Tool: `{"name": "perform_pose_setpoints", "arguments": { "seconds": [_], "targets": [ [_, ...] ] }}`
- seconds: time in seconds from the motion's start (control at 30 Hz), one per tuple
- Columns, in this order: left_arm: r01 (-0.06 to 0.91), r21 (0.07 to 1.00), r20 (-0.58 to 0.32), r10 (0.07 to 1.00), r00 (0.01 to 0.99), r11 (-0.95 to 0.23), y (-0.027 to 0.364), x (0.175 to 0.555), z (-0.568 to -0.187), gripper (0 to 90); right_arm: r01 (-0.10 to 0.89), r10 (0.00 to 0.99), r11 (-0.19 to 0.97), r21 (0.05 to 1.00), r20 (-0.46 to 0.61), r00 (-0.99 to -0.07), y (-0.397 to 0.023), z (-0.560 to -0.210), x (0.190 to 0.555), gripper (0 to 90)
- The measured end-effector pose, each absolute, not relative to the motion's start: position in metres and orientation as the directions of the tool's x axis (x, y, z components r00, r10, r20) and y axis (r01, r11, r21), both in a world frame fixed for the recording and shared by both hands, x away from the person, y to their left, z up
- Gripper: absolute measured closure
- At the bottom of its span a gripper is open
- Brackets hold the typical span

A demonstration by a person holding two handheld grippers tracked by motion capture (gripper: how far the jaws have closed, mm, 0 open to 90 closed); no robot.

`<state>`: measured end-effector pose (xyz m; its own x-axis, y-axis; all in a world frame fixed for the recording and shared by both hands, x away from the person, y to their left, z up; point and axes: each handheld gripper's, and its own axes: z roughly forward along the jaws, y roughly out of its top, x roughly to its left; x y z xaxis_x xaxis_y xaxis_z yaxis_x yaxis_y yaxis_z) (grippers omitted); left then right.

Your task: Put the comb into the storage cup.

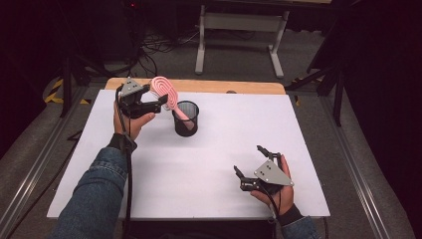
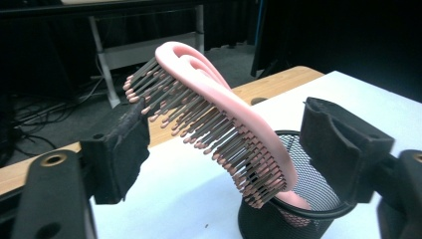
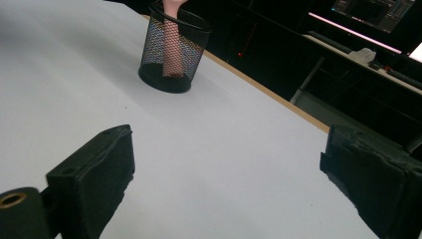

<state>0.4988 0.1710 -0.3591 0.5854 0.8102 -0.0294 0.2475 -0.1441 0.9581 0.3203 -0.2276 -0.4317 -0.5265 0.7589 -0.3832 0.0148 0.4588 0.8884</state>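
High view shows the left gripper (image 1: 158, 102) beside the pink hairbrush (image 1: 166, 92), which stands handle-down in the black mesh cup (image 1: 186, 118). Its jaws are apart, their pads off the brush. Better to draw back slowly, so the leaning brush is not tipped. Right gripper (image 1: 251, 162) rests wide open and empty on the surface (image 1: 199, 164).

So the pink hairbrush (image 2: 219, 107) sits handle-down in the black mesh cup (image 2: 303, 209), leaning left with bristles facing down. The left gripper (image 2: 224, 149) has its jaws wide apart either side of it, not touching. White table (image 2: 189, 199) underneath.
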Motion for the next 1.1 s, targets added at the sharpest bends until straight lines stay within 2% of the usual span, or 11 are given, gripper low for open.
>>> {"name": "perform_pose_setpoints", "arguments": {
  "seconds": [0.33,1.1],
  "targets": [
    [0.225,0.959,0.008,0.812,0.584,-0.171,0.169,0.496,-0.356,6.5,0.012,0.757,0.461,0.887,-0.386,-0.528,-0.228,-0.432,0.32,7.0],
    [0.121,0.956,0.138,0.776,0.616,-0.266,0.165,0.478,-0.338,4.6,0.008,0.761,0.455,0.891,-0.384,-0.524,-0.228,-0.43,0.319,7.0]
  ]
}}
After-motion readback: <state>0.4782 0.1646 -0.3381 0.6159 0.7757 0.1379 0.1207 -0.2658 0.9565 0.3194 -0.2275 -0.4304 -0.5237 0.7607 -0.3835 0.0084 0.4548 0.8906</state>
